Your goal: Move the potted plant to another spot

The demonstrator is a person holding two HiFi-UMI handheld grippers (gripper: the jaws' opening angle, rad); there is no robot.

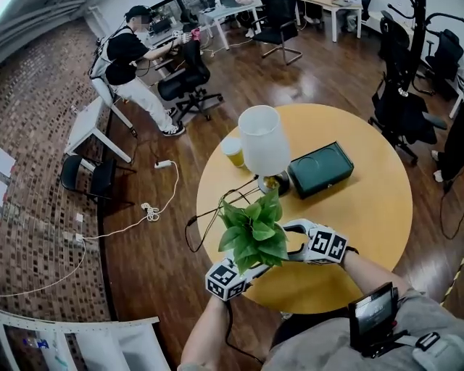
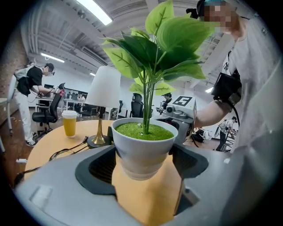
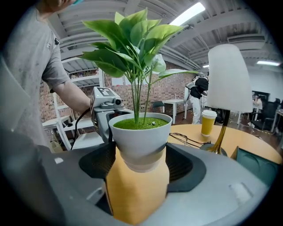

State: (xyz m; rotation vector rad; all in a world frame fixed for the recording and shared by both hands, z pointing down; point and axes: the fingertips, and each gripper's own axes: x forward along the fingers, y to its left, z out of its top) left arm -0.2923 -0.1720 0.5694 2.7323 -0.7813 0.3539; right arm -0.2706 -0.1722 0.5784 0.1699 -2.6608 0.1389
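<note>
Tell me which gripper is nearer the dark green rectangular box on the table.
Right. The right gripper grips the white potted plant on the side facing the dark green box; the left gripper grips its far side.

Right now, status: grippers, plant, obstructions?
Both left gripper and right gripper shut on white-potted green plant. Plant at near side of round wooden table. Close behind: white-shaded lamp.

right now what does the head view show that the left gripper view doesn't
Only the head view: the dark green case's lid and the round table's full outline. Only the left gripper view: the plant's white pot, gripped by the left claw, and ceiling lights. Both: white lamp, cup of orange drink, green leaves.
</note>
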